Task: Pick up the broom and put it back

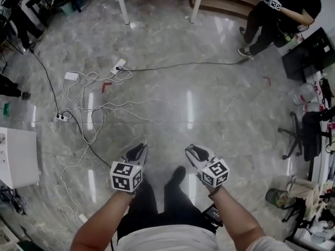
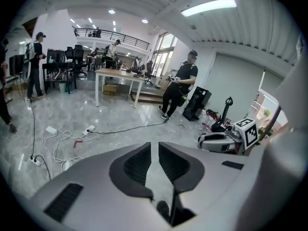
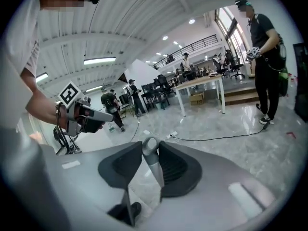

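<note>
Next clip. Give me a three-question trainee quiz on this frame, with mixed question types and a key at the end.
1. True or false: something is clamped between the jaws of the left tool.
2. What lies on the floor? A) white cables and a power strip; B) a spilled bucket; C) a rolled carpet.
3. What stands between the jaws of the right tool?
Key: 1 false, only floor shows between them. 2 A. 3 the grey broom handle, which has a ring at its end.
</note>
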Demonstrator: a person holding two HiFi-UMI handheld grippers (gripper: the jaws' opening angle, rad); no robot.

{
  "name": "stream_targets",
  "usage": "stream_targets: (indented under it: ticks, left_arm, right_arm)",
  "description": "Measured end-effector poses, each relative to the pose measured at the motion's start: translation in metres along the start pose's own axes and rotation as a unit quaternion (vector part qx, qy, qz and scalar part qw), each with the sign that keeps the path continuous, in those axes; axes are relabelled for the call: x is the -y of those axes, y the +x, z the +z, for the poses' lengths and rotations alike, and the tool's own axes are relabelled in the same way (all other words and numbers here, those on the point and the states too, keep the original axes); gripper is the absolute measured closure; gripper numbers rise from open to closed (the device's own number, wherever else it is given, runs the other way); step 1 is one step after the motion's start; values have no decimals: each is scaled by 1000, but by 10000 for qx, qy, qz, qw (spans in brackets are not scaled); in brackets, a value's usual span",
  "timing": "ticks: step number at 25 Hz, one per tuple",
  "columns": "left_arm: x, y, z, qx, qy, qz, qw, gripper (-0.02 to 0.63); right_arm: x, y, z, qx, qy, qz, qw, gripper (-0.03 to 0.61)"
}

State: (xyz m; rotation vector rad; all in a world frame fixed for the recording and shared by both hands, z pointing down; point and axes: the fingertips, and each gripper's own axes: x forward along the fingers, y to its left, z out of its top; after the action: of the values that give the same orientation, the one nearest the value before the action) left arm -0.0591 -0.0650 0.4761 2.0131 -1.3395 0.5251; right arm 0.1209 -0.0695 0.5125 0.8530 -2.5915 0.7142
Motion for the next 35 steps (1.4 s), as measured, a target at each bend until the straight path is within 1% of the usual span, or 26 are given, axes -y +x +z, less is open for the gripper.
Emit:
stream_targets:
  ticks: [5, 10, 12, 16, 18, 20, 22, 24, 27, 31, 35]
  left_arm:
    - [45, -29, 28, 52, 341, -233, 9991, 558]
    - [84, -63, 44, 196, 428, -409, 9981, 558]
    - [95, -76, 60, 318, 514, -429, 9973, 559]
    - [102, -108, 99, 690, 652, -447, 9945, 560]
    - [107, -127, 114, 1004, 653, -518, 9915, 560]
    - [112, -144, 130, 1375, 667, -564, 9867, 562]
    - [114, -163, 139, 1620, 632, -560, 9832, 565]
    - [110, -180, 145, 1779, 551, -535, 9811, 569]
    - [99, -196, 157, 1982, 528, -472, 9776, 577]
    - [90, -206, 169, 2124, 520, -418, 9749, 586]
    - [92, -205, 169, 2148, 406, -474, 9747, 606]
  right_arm:
    - [-7, -53, 46, 509, 162, -25, 9986, 469]
    - [-32, -89, 70, 723, 313, 130, 9968, 468]
    - [-42, -103, 87, 876, 374, 192, 9953, 468]
    - [-72, -115, 130, 1259, 503, 393, 9900, 469]
    - [-93, -117, 151, 1418, 508, 541, 9871, 469]
    - [-112, -117, 181, 1579, 404, 735, 9839, 469]
    - [-135, -119, 209, 1713, 315, 946, 9802, 469]
    - [-154, -123, 237, 1849, 252, 1117, 9761, 469]
    - [-171, -125, 271, 2042, 137, 1272, 9705, 470]
    - [-180, -127, 282, 2056, 136, 1332, 9694, 469]
    - [-175, -131, 269, 1933, 203, 1257, 9728, 471]
